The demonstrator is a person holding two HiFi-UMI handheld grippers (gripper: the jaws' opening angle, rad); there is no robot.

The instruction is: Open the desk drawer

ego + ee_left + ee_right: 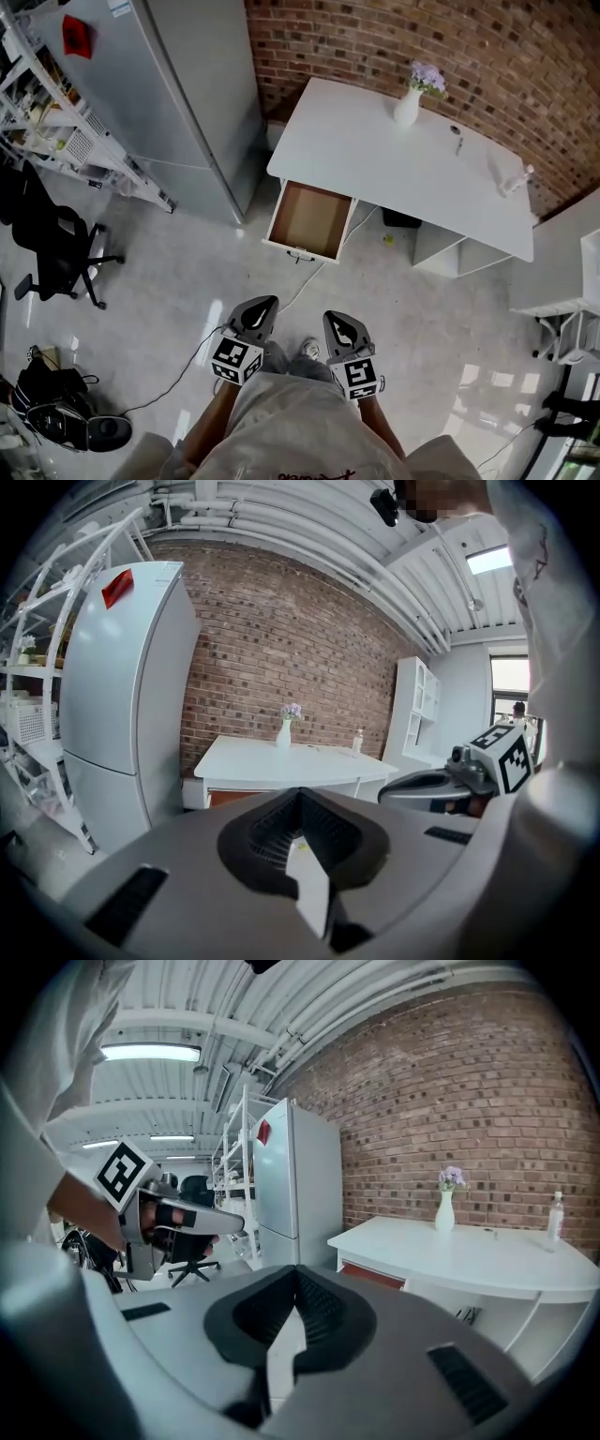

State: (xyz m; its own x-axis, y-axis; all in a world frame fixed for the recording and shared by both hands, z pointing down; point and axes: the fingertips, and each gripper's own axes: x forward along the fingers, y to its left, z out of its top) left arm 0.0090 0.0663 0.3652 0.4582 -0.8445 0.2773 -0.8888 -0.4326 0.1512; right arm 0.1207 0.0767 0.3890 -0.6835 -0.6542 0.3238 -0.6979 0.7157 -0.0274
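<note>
- Here, the drawer [309, 220] sticks out open from the white counter [375, 159].
- The left tool [262, 307] and right tool [337, 323] are both closed tight, holding nothing, well away from it.

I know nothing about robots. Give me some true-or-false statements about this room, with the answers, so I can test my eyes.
1. The drawer is pulled out of the desk. True.
2. A vase with flowers stands on the desk. True.
3. The left gripper grips the drawer's handle. False: it is shut on nothing, well short of the desk.
4. The drawer is stuffed with papers. False: only its bare brown bottom shows.
5. In the head view the fridge stands right of the desk. False: it stands to the desk's left.
</note>
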